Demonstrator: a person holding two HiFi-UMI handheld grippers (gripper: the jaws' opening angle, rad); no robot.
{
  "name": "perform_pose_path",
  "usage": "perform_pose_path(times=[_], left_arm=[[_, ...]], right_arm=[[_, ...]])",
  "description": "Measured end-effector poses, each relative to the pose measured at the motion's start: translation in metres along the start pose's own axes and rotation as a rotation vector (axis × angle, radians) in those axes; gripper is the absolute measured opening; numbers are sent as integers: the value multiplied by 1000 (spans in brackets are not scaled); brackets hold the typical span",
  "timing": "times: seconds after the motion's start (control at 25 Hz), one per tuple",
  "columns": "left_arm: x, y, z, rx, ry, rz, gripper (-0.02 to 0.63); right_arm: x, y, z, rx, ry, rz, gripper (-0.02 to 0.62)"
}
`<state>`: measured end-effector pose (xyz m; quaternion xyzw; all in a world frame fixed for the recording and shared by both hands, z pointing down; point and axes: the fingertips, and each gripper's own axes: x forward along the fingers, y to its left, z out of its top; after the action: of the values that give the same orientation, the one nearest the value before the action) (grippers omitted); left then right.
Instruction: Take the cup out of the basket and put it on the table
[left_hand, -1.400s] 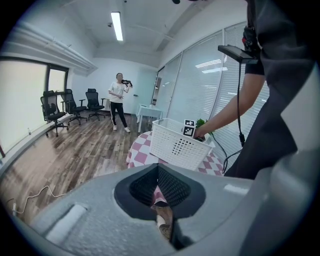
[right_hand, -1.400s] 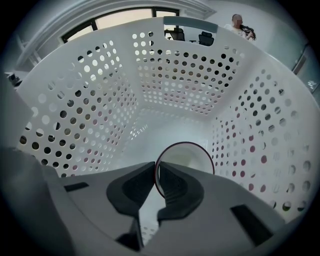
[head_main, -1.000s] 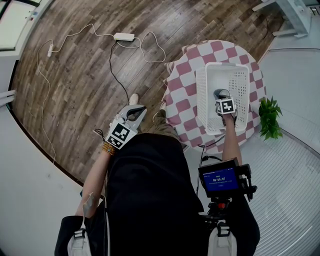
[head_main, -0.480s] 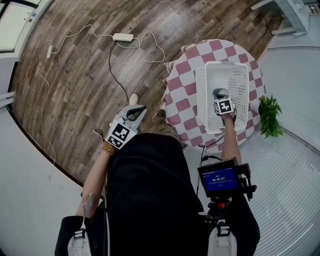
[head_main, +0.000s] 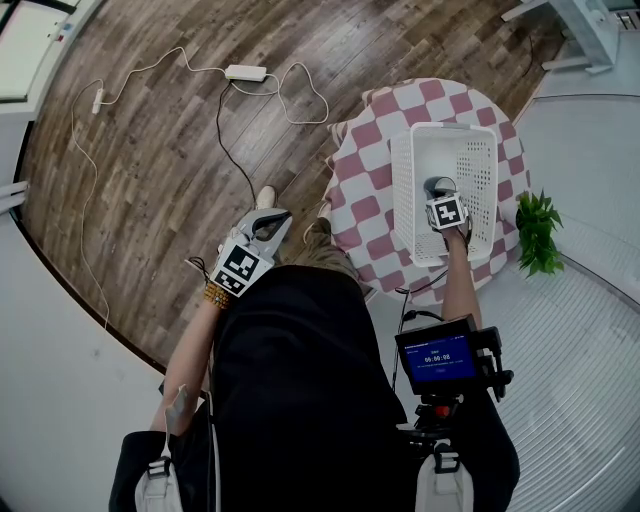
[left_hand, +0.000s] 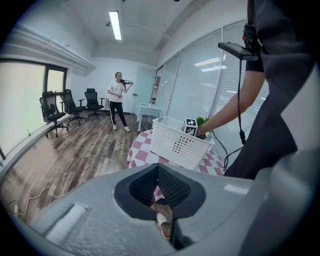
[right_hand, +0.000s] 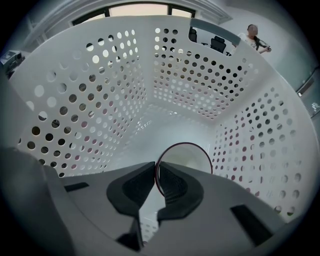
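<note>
The white perforated basket (head_main: 405, 190) stands on a round table with a pink-and-white checked cloth (head_main: 362, 170). Inside it is the cup (right_hand: 192, 159), white with a thin dark rim, its mouth facing the right gripper view. My right gripper (right_hand: 156, 175) is down in the basket, shut on the cup's left wall, one jaw outside and one inside. In the head view the grey cup (head_main: 436, 186) shows just past the right gripper (head_main: 441, 196) and its marker cube. My left gripper (head_main: 270, 222) hangs over the wooden floor left of the table, jaws together and empty.
A green potted plant (head_main: 538, 232) stands right of the table. A power strip (head_main: 247, 73) with white cables lies on the floor. In the left gripper view a person (left_hand: 118, 100) stands far back near office chairs (left_hand: 52, 110). A tripod-mounted screen (head_main: 438, 358) sits at my front.
The right gripper with the cup has crept slightly up the picture inside the basket. The left gripper has stayed put.
</note>
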<state>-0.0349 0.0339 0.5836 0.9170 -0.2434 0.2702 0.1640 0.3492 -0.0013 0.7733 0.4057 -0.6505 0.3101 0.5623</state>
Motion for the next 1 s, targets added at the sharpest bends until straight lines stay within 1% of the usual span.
perform_pose_path(times=[0.8, 1.0], left_arm=[[3, -3, 0, 16, -9, -28, 3], [2, -4, -1, 18, -12, -34, 3]], right_arm=[[-16, 4, 0, -35, -8, -25, 37], [-20, 6, -2, -29, -12, -30, 37]])
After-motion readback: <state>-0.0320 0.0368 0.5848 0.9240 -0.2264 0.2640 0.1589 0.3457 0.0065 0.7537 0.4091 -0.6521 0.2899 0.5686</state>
